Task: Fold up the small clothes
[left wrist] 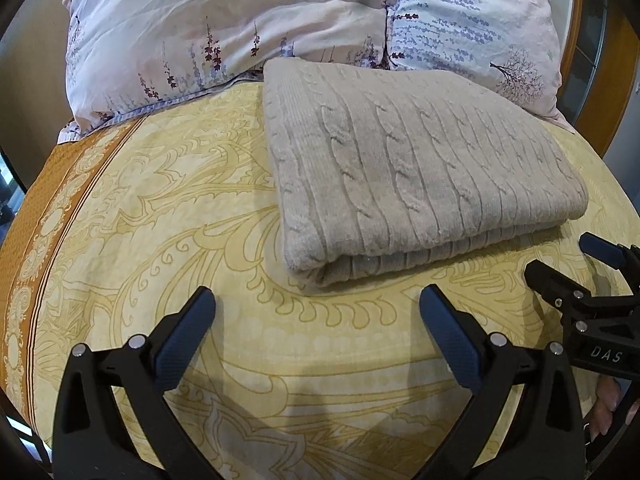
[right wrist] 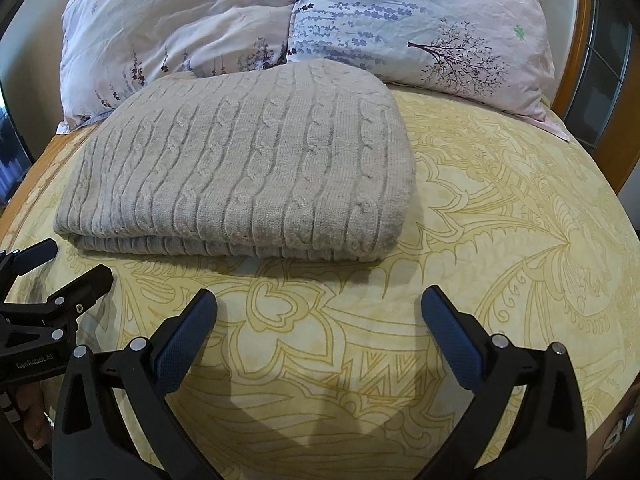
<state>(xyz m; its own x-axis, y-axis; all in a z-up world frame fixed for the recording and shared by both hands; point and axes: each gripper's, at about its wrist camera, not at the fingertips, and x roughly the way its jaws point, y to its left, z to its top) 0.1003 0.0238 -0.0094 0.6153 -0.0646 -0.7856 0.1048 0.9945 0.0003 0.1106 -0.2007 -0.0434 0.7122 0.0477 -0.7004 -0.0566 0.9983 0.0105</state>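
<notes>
Left wrist view showed the folded beige cable-knit sweater (left wrist: pixel 420 172) lying on the yellow patterned bedspread (left wrist: pixel 160 220) just below the floral pillows (left wrist: pixel 224 28); left gripper (left wrist: pixel 316 300) and right gripper (right wrist: pixel 318 300) hung spread wide, empty.

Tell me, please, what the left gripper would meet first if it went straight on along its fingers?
Probably the near folded edge of the beige cable-knit sweater; the left gripper, open, points at it over bare yellow patterned bedspread.
</notes>
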